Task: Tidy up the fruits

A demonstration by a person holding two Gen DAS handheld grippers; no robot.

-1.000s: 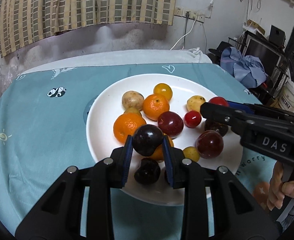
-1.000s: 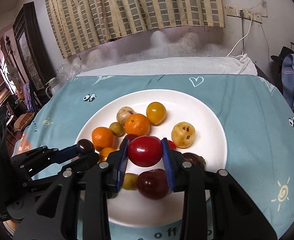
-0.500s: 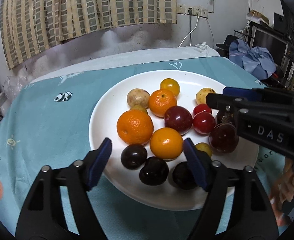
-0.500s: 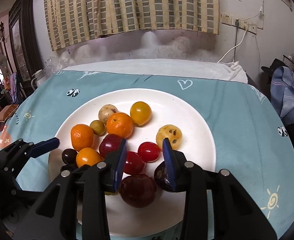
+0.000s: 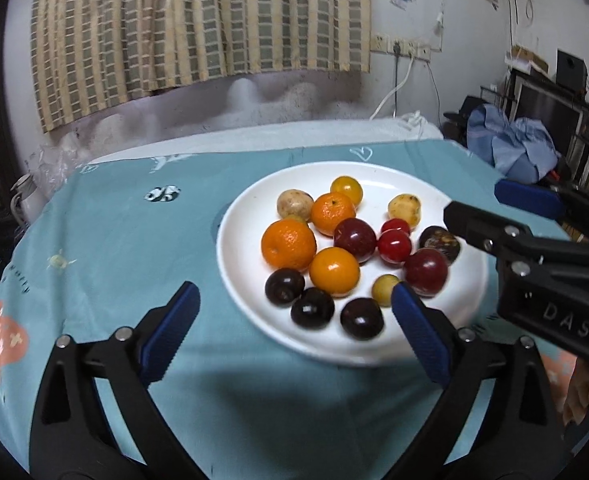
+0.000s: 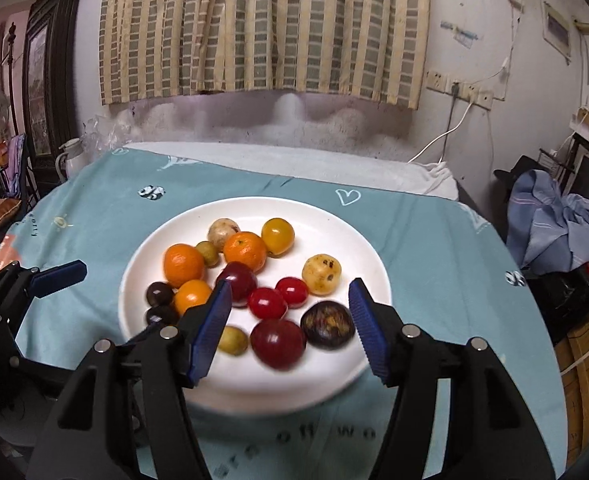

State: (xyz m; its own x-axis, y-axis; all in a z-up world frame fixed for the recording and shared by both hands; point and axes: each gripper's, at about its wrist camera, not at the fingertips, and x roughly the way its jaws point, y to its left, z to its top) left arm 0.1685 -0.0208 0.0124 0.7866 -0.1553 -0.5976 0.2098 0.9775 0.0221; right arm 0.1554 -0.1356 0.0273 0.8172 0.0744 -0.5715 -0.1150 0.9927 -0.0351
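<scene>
My left gripper (image 5: 294, 316) is spread wide and holds nothing, above the near left rim of the white plate (image 5: 246, 216). The plate sits on the table under a teal cloth (image 5: 114, 240). On the plate, left to right: three dark plums (image 5: 312, 307) along the near edge beside three oranges (image 5: 289, 245), then two small red fruits (image 5: 393, 245), then a large red plum (image 5: 425, 271). My right gripper (image 6: 290, 316) is also released and empty, over the plate's near right part, straddling the red plum and a dark mottled fruit (image 6: 327, 325).
</scene>
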